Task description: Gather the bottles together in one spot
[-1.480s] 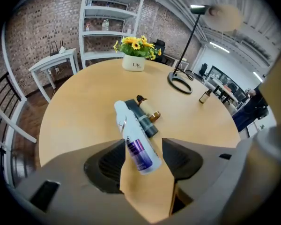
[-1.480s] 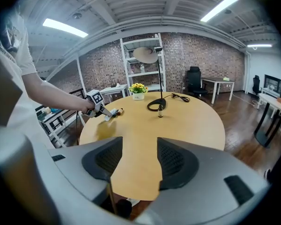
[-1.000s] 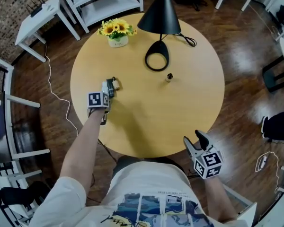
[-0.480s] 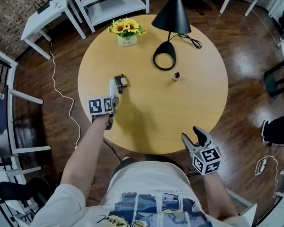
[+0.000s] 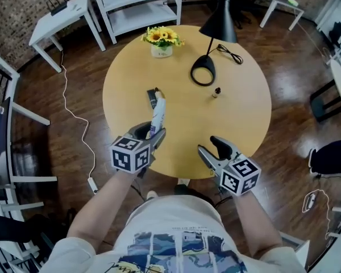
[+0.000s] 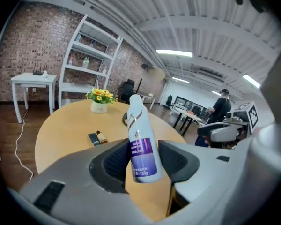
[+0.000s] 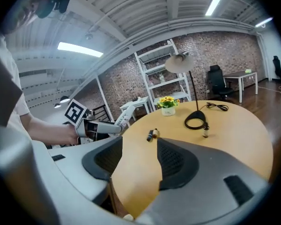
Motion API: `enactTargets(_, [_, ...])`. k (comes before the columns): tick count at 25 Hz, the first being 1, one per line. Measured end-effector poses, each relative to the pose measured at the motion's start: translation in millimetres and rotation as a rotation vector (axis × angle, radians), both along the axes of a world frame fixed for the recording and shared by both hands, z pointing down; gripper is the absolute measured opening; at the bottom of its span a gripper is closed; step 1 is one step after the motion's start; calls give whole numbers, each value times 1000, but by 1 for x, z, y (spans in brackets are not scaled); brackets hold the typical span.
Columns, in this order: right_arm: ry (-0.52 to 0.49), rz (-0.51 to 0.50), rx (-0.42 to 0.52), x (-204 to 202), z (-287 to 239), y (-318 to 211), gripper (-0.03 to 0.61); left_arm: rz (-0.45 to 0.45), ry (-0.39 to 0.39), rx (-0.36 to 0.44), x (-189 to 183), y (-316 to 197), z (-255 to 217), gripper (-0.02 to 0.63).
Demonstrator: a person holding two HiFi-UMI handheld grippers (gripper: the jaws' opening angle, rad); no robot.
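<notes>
Mostly the head view is filled by the round wooden table point(image 5: 238, 129), and the black lamp point(image 5: 203, 73) stands on its far half, with the ring-shaped foot lying flat on the wood. Nearer to the person than the lamp, and to its left, the left gripper point(image 5: 150, 134) has its jaws pinching the lower body of a white spray bottle point(image 6: 141, 144) with a purple label. The bottle is held off the table top; its long axis runs along the gripper, away from the person, and the cap end points to the far side of the table, left of the lamp. In the left gripper view it stands almost upright between the pads, leaning a little. The right gripper point(image 5: 210, 145) is on the near side of the lamp, over the table edge, jaws spread, with only bare wood between them. A pot of yellow flowers point(image 5: 162, 41) is left of the lamp. Two small dark bottles point(image 6: 96, 138) lie together left of the lamp, just beyond the spray bottle's cap. One tiny upright bottle point(image 5: 216, 92) stands just beside the lamp's foot.
</notes>
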State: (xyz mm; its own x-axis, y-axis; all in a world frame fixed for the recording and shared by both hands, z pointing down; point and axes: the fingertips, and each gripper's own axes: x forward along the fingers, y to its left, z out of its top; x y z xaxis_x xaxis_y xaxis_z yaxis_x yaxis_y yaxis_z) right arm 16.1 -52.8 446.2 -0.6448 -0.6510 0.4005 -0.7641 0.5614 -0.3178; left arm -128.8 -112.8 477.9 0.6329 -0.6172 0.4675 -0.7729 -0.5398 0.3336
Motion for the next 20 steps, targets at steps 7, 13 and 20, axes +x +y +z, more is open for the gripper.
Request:
enactTargets(7, [-251,-90,-47,-99,-58,34,259,209,6,198,7,87,-50,198])
enactTargets(13, [-338,-68,-134,-140,-54,64,261,352,-10,315,10,143,-66,198])
enactTargets(20, [-335,-29,-127,-146,-48,81,193,479,10,348,8,167,-62,209])
